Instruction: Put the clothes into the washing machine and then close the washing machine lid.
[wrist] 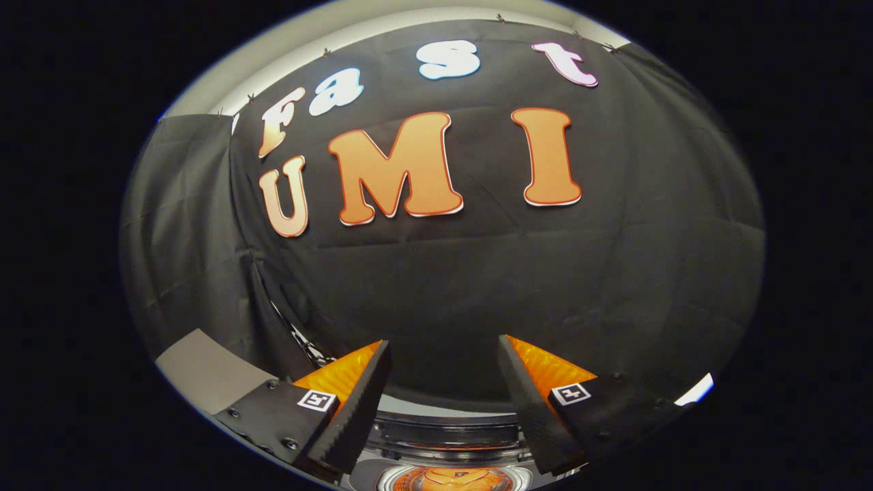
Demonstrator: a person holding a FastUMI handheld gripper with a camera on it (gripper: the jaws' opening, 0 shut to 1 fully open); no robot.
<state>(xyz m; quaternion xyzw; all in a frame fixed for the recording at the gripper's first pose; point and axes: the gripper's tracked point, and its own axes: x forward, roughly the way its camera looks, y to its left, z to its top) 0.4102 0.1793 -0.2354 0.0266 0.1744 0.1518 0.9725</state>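
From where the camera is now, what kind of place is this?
Probably a recording booth, not a real laundry room. A black cloth wall hangs ahead, and a washing machine's round top shows below the open, empty hand-held gripper.

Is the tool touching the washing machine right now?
Apart. In the gripper view the tool is open with nothing between its fingers, aimed at the booth's black cloth wall; the washing machine rim lies below and beyond the fingertips.
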